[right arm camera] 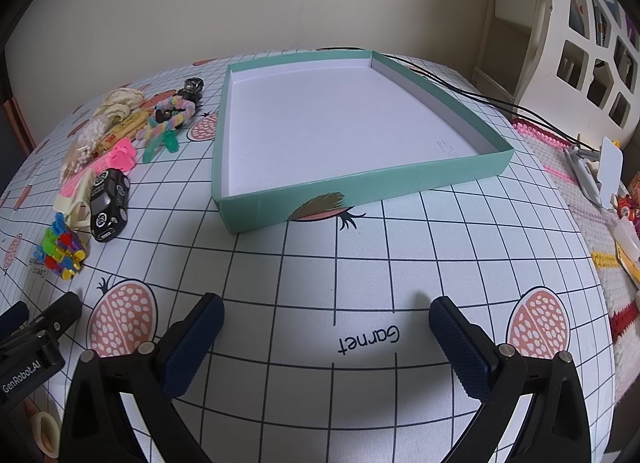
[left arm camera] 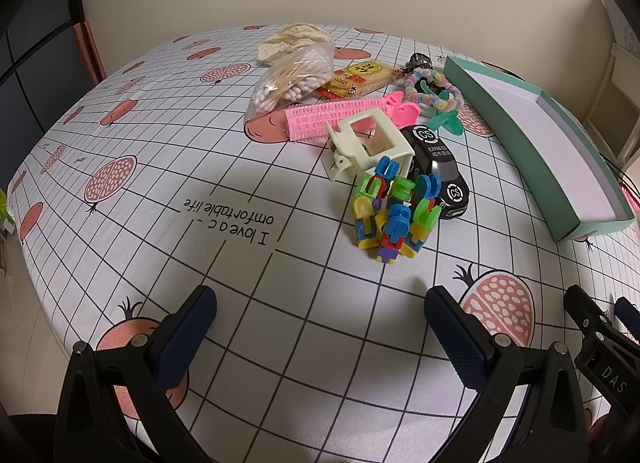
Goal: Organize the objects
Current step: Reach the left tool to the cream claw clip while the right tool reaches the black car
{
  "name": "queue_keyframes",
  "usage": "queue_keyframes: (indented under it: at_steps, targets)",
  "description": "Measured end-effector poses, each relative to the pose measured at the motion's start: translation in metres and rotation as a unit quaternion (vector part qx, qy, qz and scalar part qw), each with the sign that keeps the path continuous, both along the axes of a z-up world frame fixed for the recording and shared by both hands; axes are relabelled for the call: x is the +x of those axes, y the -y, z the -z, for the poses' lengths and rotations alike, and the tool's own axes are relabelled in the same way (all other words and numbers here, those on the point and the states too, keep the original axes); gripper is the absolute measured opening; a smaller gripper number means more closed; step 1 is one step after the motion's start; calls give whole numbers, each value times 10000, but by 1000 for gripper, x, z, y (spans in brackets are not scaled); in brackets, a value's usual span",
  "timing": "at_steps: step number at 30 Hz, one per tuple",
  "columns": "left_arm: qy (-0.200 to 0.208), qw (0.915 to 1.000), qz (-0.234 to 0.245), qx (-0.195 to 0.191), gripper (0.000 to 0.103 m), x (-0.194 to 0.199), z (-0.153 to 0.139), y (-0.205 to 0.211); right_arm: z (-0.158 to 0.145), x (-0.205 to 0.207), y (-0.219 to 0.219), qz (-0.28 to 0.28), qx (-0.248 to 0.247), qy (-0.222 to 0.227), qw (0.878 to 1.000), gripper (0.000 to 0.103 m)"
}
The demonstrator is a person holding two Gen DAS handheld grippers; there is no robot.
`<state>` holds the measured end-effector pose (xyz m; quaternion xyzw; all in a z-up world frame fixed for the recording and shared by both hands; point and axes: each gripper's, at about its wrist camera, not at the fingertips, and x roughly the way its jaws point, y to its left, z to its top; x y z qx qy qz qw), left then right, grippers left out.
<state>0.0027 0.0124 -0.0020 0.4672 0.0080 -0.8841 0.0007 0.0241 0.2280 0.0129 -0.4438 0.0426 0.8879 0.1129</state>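
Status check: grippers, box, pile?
Left gripper open, empty. Right gripper open, empty. Box empty, nothing sorted yet. Pile left of box; path clear.

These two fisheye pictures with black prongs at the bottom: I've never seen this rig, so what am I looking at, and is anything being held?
There is no robot arm. A person holds one two-finger tool in each hand, and each tool carries a camera looking along its fingers.

The left tool faces a pile of small things on a patterned cloth: a colourful block toy, a black toy car, a cream clip, a pink comb-like clip and a bag of cotton swabs.

The right tool faces an empty green box.

Both tools are open and hold nothing.
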Motion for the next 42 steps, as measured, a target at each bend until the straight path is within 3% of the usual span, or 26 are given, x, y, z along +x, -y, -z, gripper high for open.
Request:
queue_keyframes:
  at_steps: [8, 16, 23, 26, 30, 39, 42]
  targets:
    - [125, 9998, 113, 86, 103, -2, -4, -1, -7, -3, 1, -30, -17, 69, 10000, 103]
    - [241, 9996, -93, 130, 103, -26, -52, 2, -69, -22, 21, -483, 13, -323, 9983, 103]
    - [795, 9968, -101, 20, 102, -68, -72, 5, -110, -59, 43, -1213, 223, -31, 9924, 101]
    - [1049, 9933, -238, 432, 99, -85, -71, 11, -112, -68, 50, -1452, 147, 105, 9892, 99]
    - [1502, 9867, -189, 591, 94, -103, -60, 10, -98, -86, 63, -1701, 121, 479, 9842, 92]
    - [1715, 9833, -125, 600, 88, -132, -53, 0, -60, -118, 96, -2316, -3, 1010, 9676, 85]
    - [1708, 9837, -171, 531, 88, -137, -49, 0, -48, -125, 100, -2367, -275, 1124, 9647, 83]
